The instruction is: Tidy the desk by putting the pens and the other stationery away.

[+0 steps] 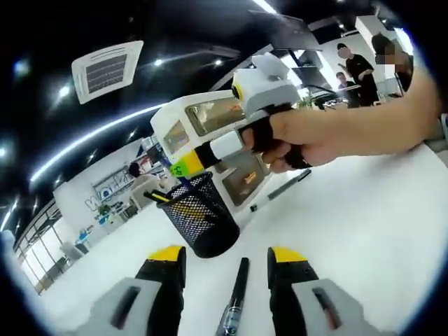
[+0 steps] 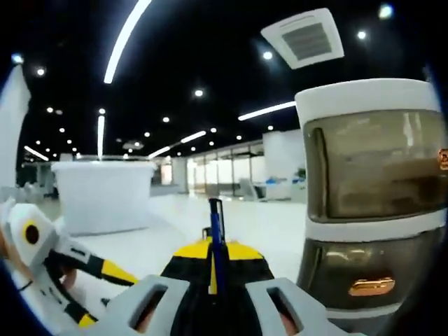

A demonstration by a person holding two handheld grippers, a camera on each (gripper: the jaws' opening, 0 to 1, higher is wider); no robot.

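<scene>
Left gripper view shows your left gripper [image 1: 227, 262] with its jaws spread apart and a black pen [image 1: 235, 301] lying on the desk [image 1: 364, 231] between them, untouched by either jaw. Just beyond the pen stands the mesh cup [image 1: 199, 217], which already holds at least one pen with a yellow tip; what else is inside is hard to tell. Past the cup, your right gripper [image 1: 183, 166] hangs just above its rim, held in your hand [image 1: 308, 136]. A second pen [image 1: 281, 189] lies on the desk beyond the cup, near the white drawer unit [image 1: 210, 119].

Right gripper view shows that gripper's jaws [image 2: 213, 262] clenched on a blue pen [image 2: 215, 231], which stands up between them. The drawer unit [image 2: 371, 203] sits close on one side, its tinted drawers too dim to read.

You appear to be mid-delivery: the blue pen is at the cup but not yet in it. The next move likely calls for lining the pen up over the opening and letting go, while your left jaws close on the black pen for the following trip. Mind the cup; it looks light and could tip if nudged.
</scene>
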